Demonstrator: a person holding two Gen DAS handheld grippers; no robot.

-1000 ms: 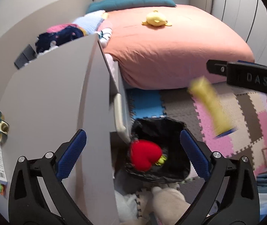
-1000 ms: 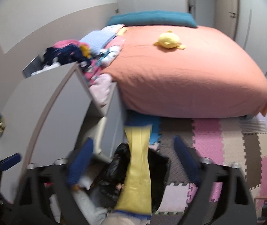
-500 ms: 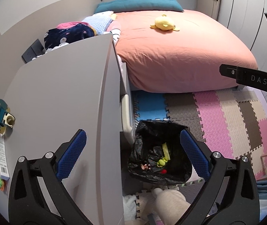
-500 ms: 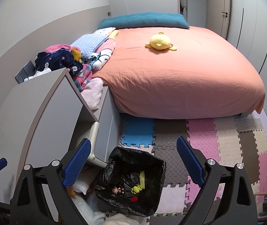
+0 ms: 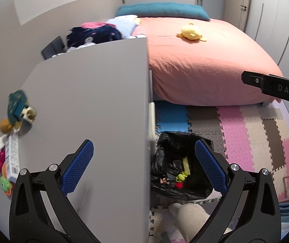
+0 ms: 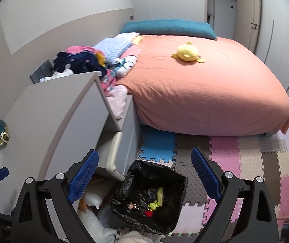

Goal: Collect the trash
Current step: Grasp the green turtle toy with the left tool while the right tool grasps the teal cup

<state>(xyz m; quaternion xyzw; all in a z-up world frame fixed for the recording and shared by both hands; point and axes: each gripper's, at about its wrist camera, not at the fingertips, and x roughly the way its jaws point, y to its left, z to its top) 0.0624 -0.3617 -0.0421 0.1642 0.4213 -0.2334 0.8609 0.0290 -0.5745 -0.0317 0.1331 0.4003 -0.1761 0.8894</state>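
Note:
A black-lined trash bin (image 6: 177, 179) (image 5: 170, 139) stands on the floor beside the grey dresser. Inside it lie a yellow wrapper (image 6: 160, 196) (image 5: 186, 164), a red item (image 6: 149, 213) (image 5: 178, 185), a green toy (image 6: 153, 205) (image 5: 182, 176) and a small figure (image 6: 132, 206). My left gripper (image 5: 144, 166) is open above the dresser's right edge and the bin, holding nothing. My right gripper (image 6: 144, 176) is open and empty above the bin. Small items (image 5: 8, 139) lie on the dresser top's left edge: a teal toy, a barcoded box, pink and green pieces.
The grey dresser top (image 5: 87, 109) fills the left, with an open drawer (image 6: 122, 111) below. A bed with a salmon cover (image 6: 205, 85) and a yellow plush (image 6: 187, 52) lies behind. Foam puzzle mats (image 6: 235, 158) cover the floor. Clothes (image 6: 79, 60) are piled beside the bed.
The yellow wrapper and the red item fell from the air into the bin and now lie in it. Both grippers stay open and have shifted back over the dresser side.

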